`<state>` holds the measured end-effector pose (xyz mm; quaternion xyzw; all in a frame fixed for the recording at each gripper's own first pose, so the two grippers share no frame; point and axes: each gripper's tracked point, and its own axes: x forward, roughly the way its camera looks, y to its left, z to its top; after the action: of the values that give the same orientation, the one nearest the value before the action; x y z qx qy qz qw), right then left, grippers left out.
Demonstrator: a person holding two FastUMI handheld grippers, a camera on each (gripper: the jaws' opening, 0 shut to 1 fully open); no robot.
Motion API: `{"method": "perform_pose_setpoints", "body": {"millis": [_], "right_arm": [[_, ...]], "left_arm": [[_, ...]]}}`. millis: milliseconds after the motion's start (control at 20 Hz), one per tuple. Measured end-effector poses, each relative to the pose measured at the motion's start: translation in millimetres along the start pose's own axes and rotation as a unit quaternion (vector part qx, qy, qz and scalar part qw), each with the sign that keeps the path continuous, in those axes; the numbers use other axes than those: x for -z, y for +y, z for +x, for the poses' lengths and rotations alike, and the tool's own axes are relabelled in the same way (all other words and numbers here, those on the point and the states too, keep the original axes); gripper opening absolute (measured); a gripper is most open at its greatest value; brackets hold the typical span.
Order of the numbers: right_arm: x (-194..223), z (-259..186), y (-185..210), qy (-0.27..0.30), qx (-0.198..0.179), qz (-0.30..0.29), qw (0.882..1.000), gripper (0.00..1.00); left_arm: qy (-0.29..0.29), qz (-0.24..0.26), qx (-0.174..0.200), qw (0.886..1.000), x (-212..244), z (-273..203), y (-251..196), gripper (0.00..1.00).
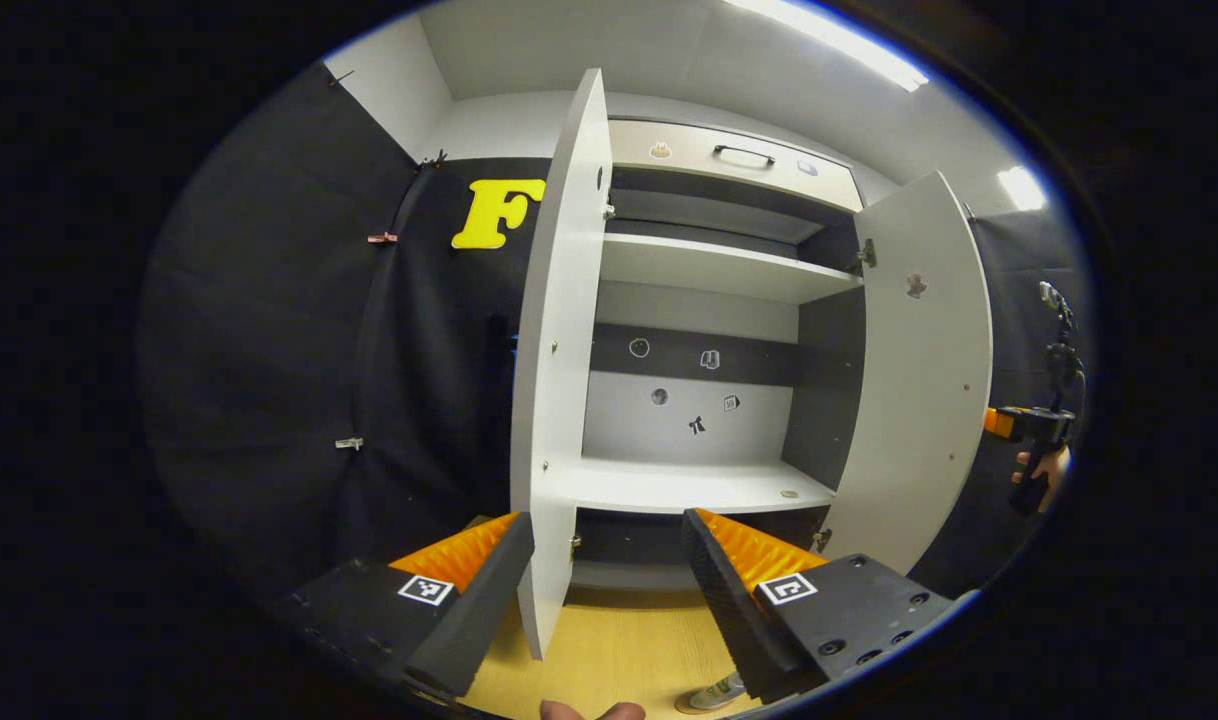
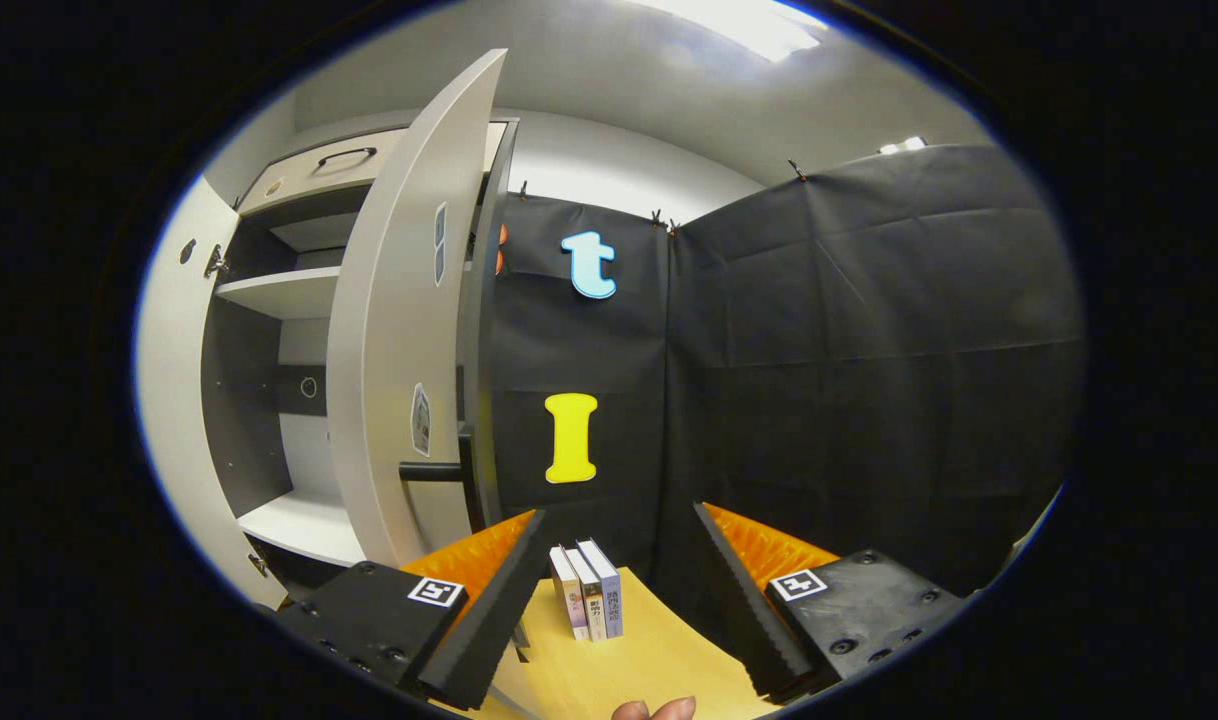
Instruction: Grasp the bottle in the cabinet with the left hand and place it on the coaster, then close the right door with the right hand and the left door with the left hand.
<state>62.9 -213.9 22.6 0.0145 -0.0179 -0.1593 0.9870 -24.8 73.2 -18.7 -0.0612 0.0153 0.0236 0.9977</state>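
The white cabinet stands with both doors swung out. In the left gripper view the left door [image 1: 559, 400] shows edge-on, close behind my left finger [image 1: 489, 590]. The right door [image 1: 919, 380] hangs wide at the right. The lower shelf [image 1: 689, 485] carries a small round spot near its right end. My left gripper [image 1: 609, 570] is open and holds nothing. A small pale object [image 1: 714, 692] lies at the bottom edge on the wooden table; I cannot tell what it is. My right gripper [image 2: 614, 590] is open beside the right door [image 2: 399, 380] and its black handle [image 2: 434, 470].
Three books [image 2: 589, 590] stand upright on the yellow table [image 2: 659, 660] between my right fingers. A drawer with a black handle [image 1: 744, 152] tops the cabinet. The right gripper [image 1: 1029, 425], held by a hand, appears past the right door. Black cloth walls enclose both sides.
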Motion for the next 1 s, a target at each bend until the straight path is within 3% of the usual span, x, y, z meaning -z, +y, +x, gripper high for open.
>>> {"method": "perform_pose_setpoints", "body": {"millis": [150,300,450,750,1000], "right_arm": [[1.3,-6.3,14.6,0.002,-0.01,0.013,1.0,0.95],[3.1,-14.1,48.1,0.006,-0.043,0.024,0.999,0.97],[8.0,-26.3,96.4,0.019,-0.093,0.04,0.995,0.97],[20.7,-30.0,207.7,0.051,-0.214,0.067,0.973,0.98],[22.7,-18.5,235.3,0.038,-0.228,0.041,0.972,0.96]], "left_arm": [[-0.007,0.035,-0.02,0.999,-3.3,0.9,14.6,0.95],[-0.005,0.036,-0.02,0.999,-0.1,2.0,18.7,0.95],[-0.002,0.033,-0.026,0.999,2.4,4.8,22.9,0.95],[-0.006,0.043,-0.038,0.998,-3.7,9.2,36.9,0.95],[-0.005,0.044,-0.044,0.998,-4.6,11.5,45.2,0.95]]}}
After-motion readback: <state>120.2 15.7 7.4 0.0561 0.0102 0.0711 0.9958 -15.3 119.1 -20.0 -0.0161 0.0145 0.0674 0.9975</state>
